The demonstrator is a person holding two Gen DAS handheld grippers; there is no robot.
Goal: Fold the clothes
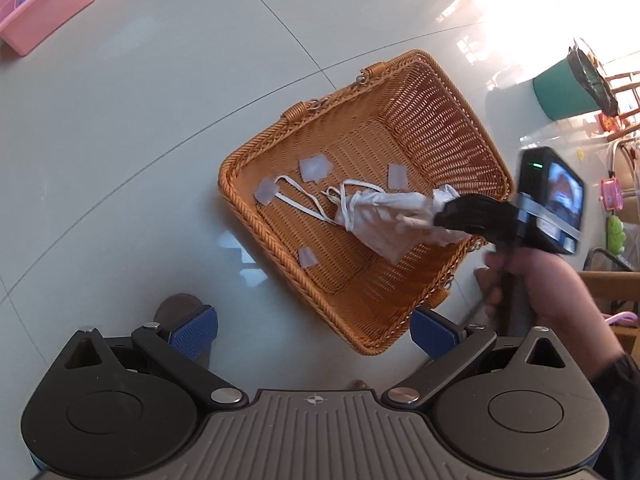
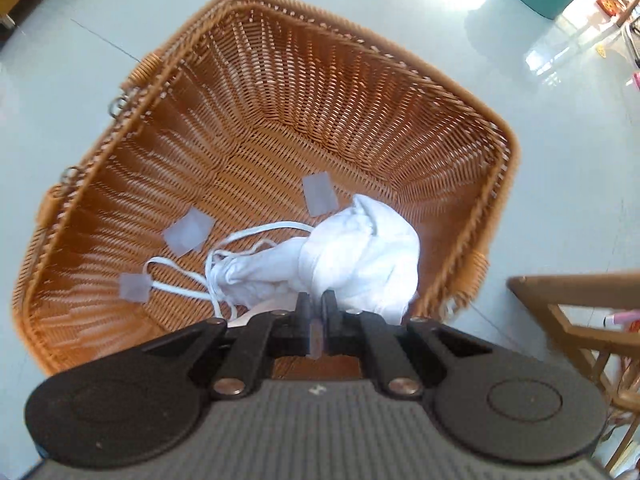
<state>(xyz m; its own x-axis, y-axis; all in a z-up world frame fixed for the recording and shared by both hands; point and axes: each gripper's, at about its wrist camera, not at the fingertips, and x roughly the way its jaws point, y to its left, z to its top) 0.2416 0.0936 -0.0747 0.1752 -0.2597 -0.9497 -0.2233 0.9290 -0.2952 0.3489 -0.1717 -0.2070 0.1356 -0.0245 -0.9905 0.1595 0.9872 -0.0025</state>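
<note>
Clothes first: one white garment (image 2: 360, 256), soft and crumpled into a lump, with thin white straps (image 1: 304, 200) trailing off it in loops, sits inside the basket (image 1: 452, 128) and is being lifted at one end. One basket, and it's the big item here: square, woven orange-brown wicker with a braided rim, small metal rings on one side, resting on a glossy pale tiled floor (image 1: 160, 120). Four small translucent square patches (image 1: 315, 168) are stuck on the basket's woven bottom.

Two grippers in play. The right gripper (image 2: 318, 306) has its black fingers pressed narrow together, pinching a fold of the white cloth over the basket; the left wrist view shows it reaching in from the right, a hand (image 1: 540, 280) on its handle. The left gripper (image 1: 314, 330) hangs above the floor just beside the basket's near corner, its blue textured pads (image 1: 196, 330) spread wide with nothing between them.

Off at the edges: one round teal bin (image 1: 560, 88), one pink plastic tub (image 1: 44, 20), and a wooden chair frame (image 2: 568, 304).
</note>
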